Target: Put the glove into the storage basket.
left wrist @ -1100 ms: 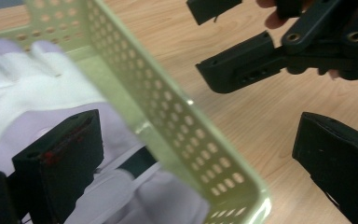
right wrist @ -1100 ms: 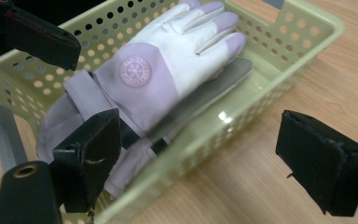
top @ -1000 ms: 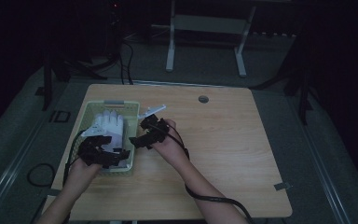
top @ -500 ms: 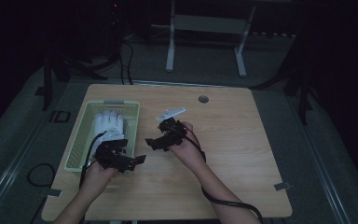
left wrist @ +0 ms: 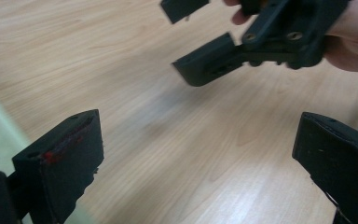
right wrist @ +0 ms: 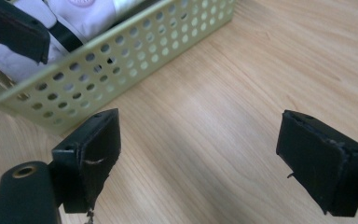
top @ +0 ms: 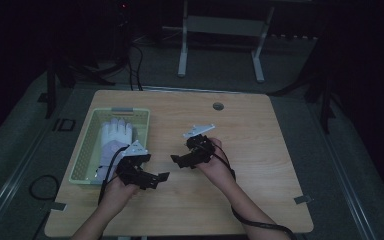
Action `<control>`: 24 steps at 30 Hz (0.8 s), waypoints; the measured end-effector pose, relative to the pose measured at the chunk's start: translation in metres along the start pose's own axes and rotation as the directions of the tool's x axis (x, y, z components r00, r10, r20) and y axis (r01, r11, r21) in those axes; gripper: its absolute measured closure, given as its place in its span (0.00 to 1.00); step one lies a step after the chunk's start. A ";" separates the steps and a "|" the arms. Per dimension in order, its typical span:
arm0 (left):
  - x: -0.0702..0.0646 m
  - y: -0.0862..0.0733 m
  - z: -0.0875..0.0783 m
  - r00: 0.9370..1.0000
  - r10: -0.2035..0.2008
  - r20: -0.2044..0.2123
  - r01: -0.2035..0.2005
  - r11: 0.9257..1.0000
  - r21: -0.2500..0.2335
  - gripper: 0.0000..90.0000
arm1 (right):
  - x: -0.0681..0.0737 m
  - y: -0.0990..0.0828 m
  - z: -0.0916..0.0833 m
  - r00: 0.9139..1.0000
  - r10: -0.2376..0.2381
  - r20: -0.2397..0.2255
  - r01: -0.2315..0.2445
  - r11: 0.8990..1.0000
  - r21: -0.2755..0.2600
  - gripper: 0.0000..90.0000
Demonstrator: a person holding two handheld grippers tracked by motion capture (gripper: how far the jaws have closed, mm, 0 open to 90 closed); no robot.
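Observation:
A pale green perforated basket (top: 85, 150) stands on the left of the wooden table (top: 260, 150), and a white glove (top: 116, 136) lies inside it. My left gripper (top: 155, 180) hovers over bare wood just right of the basket's near corner. Its jaws stand wide apart and hold nothing (left wrist: 196, 158). Facing it a short way off, my right gripper (top: 179, 156) is open too and empty (right wrist: 200, 154). The right gripper view looks at the basket wall (right wrist: 121, 56) with the glove (right wrist: 88, 14) behind it. The left gripper view shows the right gripper (left wrist: 223, 60) ahead.
A small round grommet (top: 218, 106) sits near the table's far edge. Cables trail from both grippers toward the near edge. A metal stand (top: 220, 30) and dark floor lie beyond the table. One jaw of the left gripper (right wrist: 14, 30) crosses the right gripper view's top left.
Both grippers have pulled out of the basket area and moved toward the near middle of the table. The glove stays in the basket.

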State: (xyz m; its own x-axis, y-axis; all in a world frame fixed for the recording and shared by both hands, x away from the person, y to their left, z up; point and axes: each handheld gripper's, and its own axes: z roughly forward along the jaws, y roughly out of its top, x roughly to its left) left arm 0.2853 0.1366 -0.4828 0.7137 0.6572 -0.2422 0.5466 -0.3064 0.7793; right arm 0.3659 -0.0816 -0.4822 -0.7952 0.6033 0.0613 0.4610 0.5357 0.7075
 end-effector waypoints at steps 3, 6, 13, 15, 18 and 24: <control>-0.008 0.000 0.008 1.000 0.023 0.015 -0.024 1.000 0.012 0.02 | -0.004 -0.007 -0.001 1.000 0.004 -0.002 -0.004 1.000 0.004 0.15; -0.013 0.001 0.013 0.999 0.033 0.024 -0.033 0.999 0.020 0.02 | -0.008 -0.014 -0.003 1.000 0.002 0.002 -0.002 1.000 0.011 0.15; -0.028 0.000 0.033 0.996 0.065 0.062 -0.068 0.996 0.052 0.02 | -0.018 -0.030 -0.011 1.000 0.019 0.009 -0.019 1.000 -0.002 0.15; -0.030 0.000 0.038 0.995 0.065 0.070 -0.069 0.996 0.056 0.02 | -0.019 -0.034 -0.013 1.000 0.021 0.013 -0.021 1.000 -0.007 0.15; -0.032 -0.002 0.045 0.995 0.056 0.081 -0.061 0.996 0.064 0.02 | -0.023 -0.040 -0.016 1.000 0.025 0.012 -0.024 1.000 -0.017 0.15; -0.038 -0.006 0.060 0.993 0.059 0.099 -0.067 0.995 0.076 0.02 | -0.026 -0.052 -0.023 1.000 0.015 0.011 -0.014 1.000 -0.024 0.15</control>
State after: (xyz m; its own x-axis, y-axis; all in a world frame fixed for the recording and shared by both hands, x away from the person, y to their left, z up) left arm 0.2816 0.0724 -0.5125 0.7847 0.5665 -0.2516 0.5292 -0.4009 0.7478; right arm 0.3540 -0.1386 -0.5045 -0.7841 0.6173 0.0642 0.4629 0.5127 0.7231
